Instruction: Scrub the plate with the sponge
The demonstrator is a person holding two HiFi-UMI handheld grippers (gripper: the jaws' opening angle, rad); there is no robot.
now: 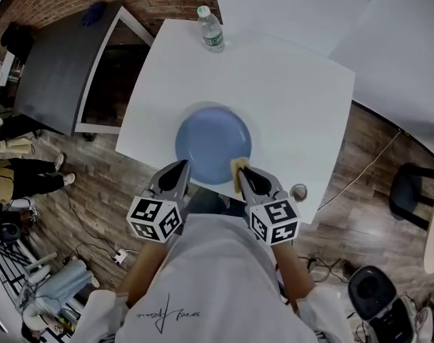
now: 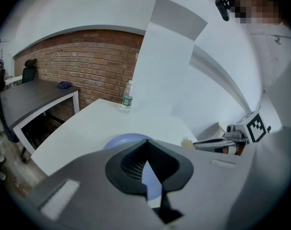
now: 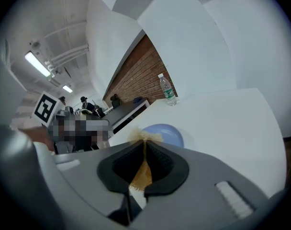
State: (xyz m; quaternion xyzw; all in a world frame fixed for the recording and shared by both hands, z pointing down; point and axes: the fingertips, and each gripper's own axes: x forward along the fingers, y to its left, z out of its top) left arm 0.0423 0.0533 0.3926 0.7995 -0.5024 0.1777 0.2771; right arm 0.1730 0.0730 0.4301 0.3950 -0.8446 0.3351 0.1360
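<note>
Now the right gripper (image 1: 244, 171) pinches the sponge (image 1: 236, 167) at the near rim of the plate (image 1: 210, 143) — left gripper (image 1: 182, 166) pressed together alongside.

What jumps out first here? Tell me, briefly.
A blue plate sits in the middle of the white table. The right gripper pinches a yellow sponge at the plate's near rim, while the left gripper, jaws together, points at the rim beside it. A water bottle stands at the far edge.

Head camera is looking steeply down at the surface (image 1: 288, 84); both gripper cameras are looking low across it, sharing the plate (image 1: 210, 143).
</note>
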